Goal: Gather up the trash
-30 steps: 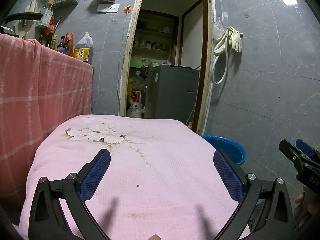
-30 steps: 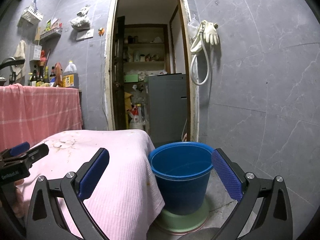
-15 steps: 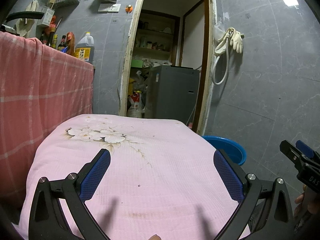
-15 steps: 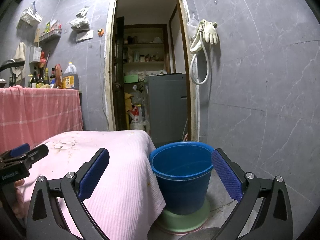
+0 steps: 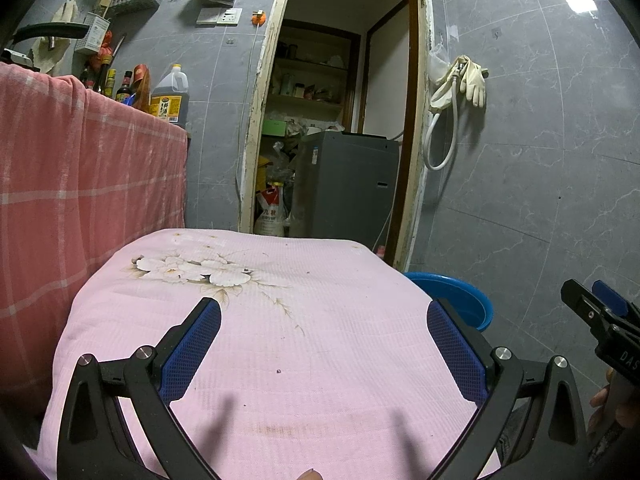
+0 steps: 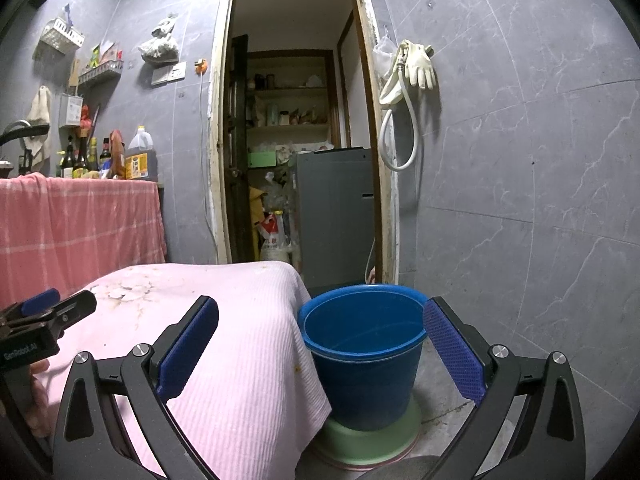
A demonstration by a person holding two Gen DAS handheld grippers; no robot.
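A blue bucket (image 6: 362, 344) stands on the floor on a green base, just right of a table draped in pink cloth (image 6: 240, 340). Its rim (image 5: 460, 292) peeks past the cloth's right edge in the left wrist view. My left gripper (image 5: 322, 344) hovers open above the pink cloth (image 5: 280, 340), nothing between its fingers. My right gripper (image 6: 320, 344) is open too, in front of the bucket and the cloth's corner. I see no piece of trash on the cloth, only small specks and stains. Each gripper shows at the edge of the other's view.
A taller surface under a red checked cloth (image 5: 80, 184) stands at left, with bottles (image 5: 168, 96) on it. Ahead, an open doorway (image 5: 332, 120) leads to a storeroom with a grey appliance (image 5: 344, 184). Grey tiled wall with hanging gloves and hose (image 5: 460, 84) at right.
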